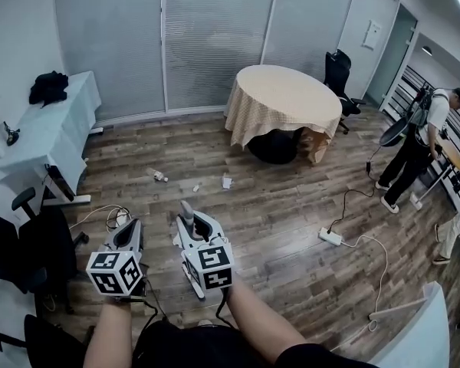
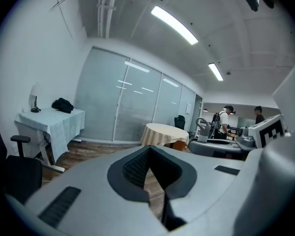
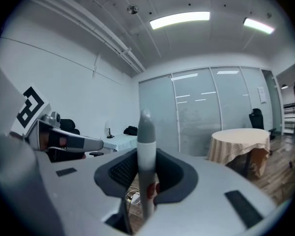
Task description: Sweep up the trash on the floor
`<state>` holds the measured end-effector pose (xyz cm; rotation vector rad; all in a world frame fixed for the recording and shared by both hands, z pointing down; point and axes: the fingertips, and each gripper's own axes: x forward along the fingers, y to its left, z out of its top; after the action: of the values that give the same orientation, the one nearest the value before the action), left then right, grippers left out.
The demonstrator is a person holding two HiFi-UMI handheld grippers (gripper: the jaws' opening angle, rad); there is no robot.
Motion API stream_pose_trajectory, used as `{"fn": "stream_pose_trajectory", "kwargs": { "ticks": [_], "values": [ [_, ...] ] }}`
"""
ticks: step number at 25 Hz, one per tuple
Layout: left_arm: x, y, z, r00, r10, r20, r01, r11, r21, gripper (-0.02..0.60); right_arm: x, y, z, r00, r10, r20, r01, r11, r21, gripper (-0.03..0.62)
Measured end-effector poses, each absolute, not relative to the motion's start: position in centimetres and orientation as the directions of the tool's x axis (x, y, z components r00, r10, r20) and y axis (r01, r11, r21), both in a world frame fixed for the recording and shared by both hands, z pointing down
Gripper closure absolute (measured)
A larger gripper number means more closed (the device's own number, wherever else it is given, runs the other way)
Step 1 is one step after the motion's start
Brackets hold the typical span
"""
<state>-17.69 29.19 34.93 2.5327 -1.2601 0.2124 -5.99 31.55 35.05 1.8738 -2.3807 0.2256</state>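
Scraps of trash lie on the wood floor ahead: a small bottle-like piece [image 1: 159,176], a tiny scrap [image 1: 197,188] and a white crumpled piece [image 1: 227,182]. My right gripper [image 1: 192,222] [image 3: 146,191] is shut on a grey handle [image 1: 186,210] [image 3: 145,136] with a rounded tip that stands up between its jaws; what hangs below it is hidden. My left gripper [image 1: 128,238] [image 2: 155,191] is held beside it, jaws together with nothing between them. Both grippers are well short of the trash.
A round table with a beige cloth [image 1: 284,98] stands beyond the trash. A white table [image 1: 50,133] and office chairs [image 1: 38,236] are at the left. A power strip [image 1: 330,237] and cables cross the floor at the right, where a person [image 1: 418,140] stands.
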Motion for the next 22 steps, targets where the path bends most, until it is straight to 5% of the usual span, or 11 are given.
{"fn": "stream_pose_trajectory", "kwargs": {
  "ticks": [22],
  "values": [
    [-15.3, 12.7, 39.6, 0.637, -0.716, 0.287, -0.771, -0.586, 0.249, 0.586, -3.5, 17.3, 39.0, -0.32, -0.905, 0.28, -0.945, 0.328, -0.02, 0.488]
  ]
}}
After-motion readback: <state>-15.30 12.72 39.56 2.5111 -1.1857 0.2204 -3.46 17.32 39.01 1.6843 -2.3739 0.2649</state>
